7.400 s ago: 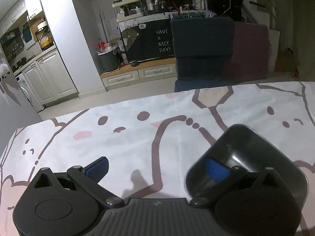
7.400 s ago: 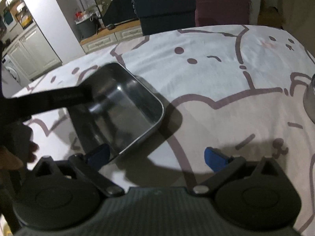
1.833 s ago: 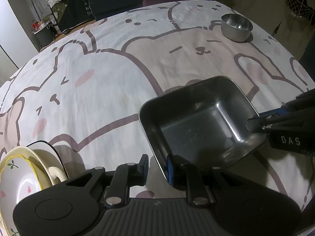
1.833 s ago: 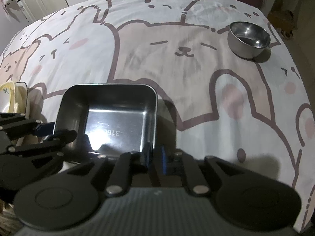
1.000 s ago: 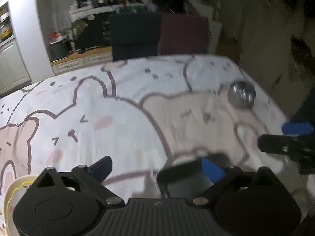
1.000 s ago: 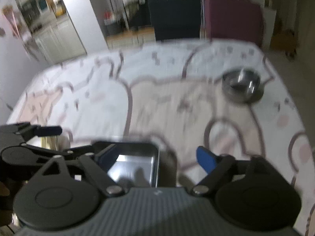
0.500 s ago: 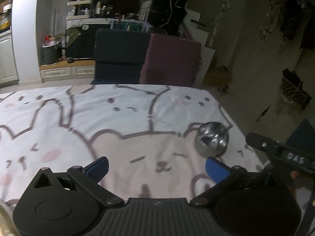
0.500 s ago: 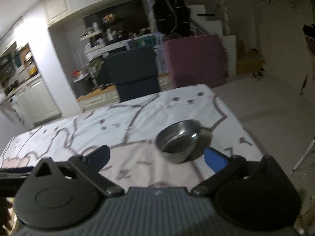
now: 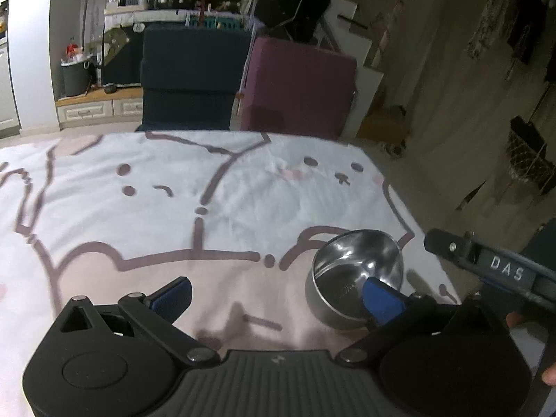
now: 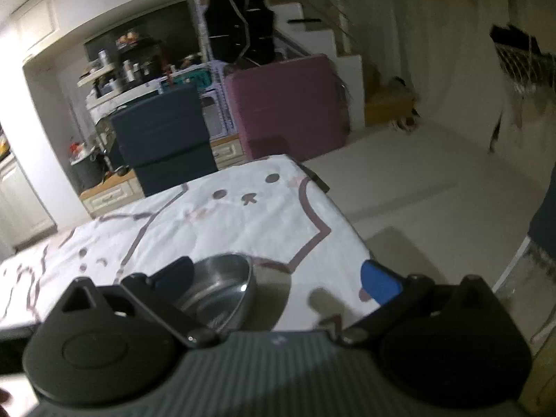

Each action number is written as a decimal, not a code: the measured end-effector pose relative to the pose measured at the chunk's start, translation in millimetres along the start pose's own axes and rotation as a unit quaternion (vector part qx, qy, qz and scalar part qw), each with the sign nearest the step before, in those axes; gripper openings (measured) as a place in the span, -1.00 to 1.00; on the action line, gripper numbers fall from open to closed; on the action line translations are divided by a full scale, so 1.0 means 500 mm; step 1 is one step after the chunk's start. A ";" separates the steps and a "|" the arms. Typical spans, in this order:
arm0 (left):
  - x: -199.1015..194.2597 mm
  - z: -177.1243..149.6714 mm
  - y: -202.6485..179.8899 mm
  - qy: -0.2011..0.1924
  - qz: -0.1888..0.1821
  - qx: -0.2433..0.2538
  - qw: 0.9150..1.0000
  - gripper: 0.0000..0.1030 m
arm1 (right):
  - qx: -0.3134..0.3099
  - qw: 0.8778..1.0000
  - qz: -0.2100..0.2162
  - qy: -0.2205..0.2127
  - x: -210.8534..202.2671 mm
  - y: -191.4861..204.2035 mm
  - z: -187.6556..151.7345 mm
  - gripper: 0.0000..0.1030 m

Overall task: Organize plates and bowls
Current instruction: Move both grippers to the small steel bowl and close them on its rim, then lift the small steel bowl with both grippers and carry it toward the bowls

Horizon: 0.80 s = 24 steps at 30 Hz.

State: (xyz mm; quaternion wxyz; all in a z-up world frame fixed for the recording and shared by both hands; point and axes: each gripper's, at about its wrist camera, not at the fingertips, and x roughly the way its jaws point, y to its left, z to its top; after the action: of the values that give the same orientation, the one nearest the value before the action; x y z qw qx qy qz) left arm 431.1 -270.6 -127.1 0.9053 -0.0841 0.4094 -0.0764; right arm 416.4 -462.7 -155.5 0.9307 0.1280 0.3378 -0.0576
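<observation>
Both grippers stand spread and empty: the round steel bowl (image 9: 358, 274) sits behind the left gripper's (image 9: 276, 295) right fingertip, the right gripper (image 10: 278, 279) equally near.

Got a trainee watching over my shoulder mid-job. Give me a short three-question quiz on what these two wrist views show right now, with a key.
1. True or false: the steel bowl stands upright on the bear-print tablecloth, near its corner.
2. The left hand-held gripper is: A) open and empty, B) shut on the bowl, C) out of view.
3. In the right wrist view, which blue pad of the right hand-held gripper has the bowl behind it?

Key: 1 true. 2 A. 3 the left-hand pad; the jaws stand wide open, nothing gripped.
</observation>
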 end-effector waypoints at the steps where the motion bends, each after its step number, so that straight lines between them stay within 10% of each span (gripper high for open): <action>1: 0.015 0.001 -0.005 0.004 0.002 0.001 1.000 1.00 | 0.007 1.000 0.000 0.005 0.016 -0.003 0.003 1.00; 24: 0.096 -0.009 -0.032 0.031 0.051 0.105 0.993 0.99 | -0.031 0.995 -0.047 0.078 0.110 -0.008 -0.018 0.71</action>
State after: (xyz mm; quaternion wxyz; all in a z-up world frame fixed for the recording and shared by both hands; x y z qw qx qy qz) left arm 458.0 -296.3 -161.4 0.8988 0.0344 0.4306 -0.0751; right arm 452.2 -465.3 -198.6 0.9013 0.0872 0.4166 -0.0806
